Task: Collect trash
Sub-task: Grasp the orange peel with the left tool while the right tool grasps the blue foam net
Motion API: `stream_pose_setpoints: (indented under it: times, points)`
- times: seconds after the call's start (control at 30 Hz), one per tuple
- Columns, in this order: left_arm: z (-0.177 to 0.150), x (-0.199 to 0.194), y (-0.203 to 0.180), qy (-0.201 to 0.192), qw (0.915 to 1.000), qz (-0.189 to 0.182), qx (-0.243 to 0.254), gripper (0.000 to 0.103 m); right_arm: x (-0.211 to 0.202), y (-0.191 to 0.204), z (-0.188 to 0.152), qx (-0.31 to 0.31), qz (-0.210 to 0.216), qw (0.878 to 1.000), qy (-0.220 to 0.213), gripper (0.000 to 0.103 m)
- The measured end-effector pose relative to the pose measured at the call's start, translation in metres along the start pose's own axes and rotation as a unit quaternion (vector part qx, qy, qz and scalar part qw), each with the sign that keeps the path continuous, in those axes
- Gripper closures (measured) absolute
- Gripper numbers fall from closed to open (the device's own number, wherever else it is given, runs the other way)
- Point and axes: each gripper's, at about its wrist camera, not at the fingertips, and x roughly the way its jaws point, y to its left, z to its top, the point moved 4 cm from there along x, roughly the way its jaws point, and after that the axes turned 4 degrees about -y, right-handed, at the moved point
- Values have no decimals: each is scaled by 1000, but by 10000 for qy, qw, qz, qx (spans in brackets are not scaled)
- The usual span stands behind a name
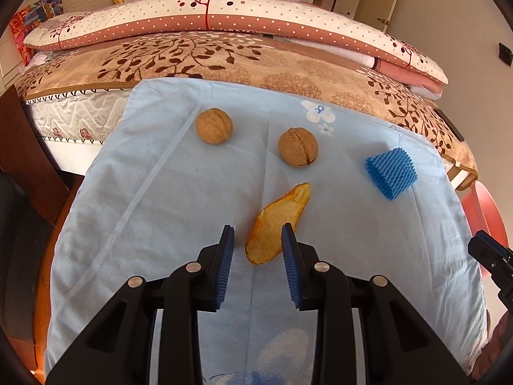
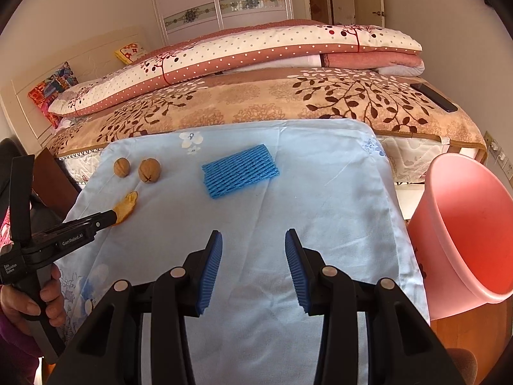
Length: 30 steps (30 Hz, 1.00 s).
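Pale blue cloth (image 1: 134, 192) covers my counter, which stands against a bed (image 2: 256, 102) piled with folded quilts. On the cloth I see four things: two walnuts at the far left, an orange peel nearer me, and a blue foam net off to the right. My left claw (image 1: 258, 234) has its jaws parted partway, with the near end of the orange peel (image 1: 272, 224) lying between the blue pads (image 1: 226, 256); I see no pad pressing on it, so nothing is gripped. Beyond it sit the left walnut (image 1: 214, 125) and the split walnut (image 1: 298, 147), apart from each other and from the peel. My right claw (image 2: 253, 240) hangs above bare cloth, jaws likewise parted and holding nothing; the blue foam net (image 2: 240, 170) lies flat ahead of it, well clear of the tips. Just beside the counter's right edge stands a pink bin (image 2: 465, 224), tilted in view, its mouth facing me. A hand (image 2: 38, 301) grips the left handle.
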Motion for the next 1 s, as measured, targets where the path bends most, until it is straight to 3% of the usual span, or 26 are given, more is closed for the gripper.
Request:
stream_pose_setpoints:
  times: [0.23,0.3,0.37,0.57,0.7,0.83,1.0]
  points:
    - [0,6,-6,-92,9997,148,160,73,34,-1,16,188,199,9995,187,63]
    - [0,6,-5,-84,9998,142,111,90,44,-2,21,273,253,9990,249,62]
    - [0,5,-1,-97,9999,83,-16,96,54,-3,27,432,358,9979,312,56]
    - [1,3,2,-145,9997,-46,-174,98,82,4,42,869,628,9930,492,55]
    - [1,2,3,-156,9996,-102,-211,98,104,1,53,1162,325,9912,549,47]
    - [1,3,6,-143,9993,-144,-314,98,127,-11,55,1495,-74,9860,736,46]
    - [1,3,7,-128,9991,-166,-356,98,136,-2,60,1136,-314,9908,667,47]
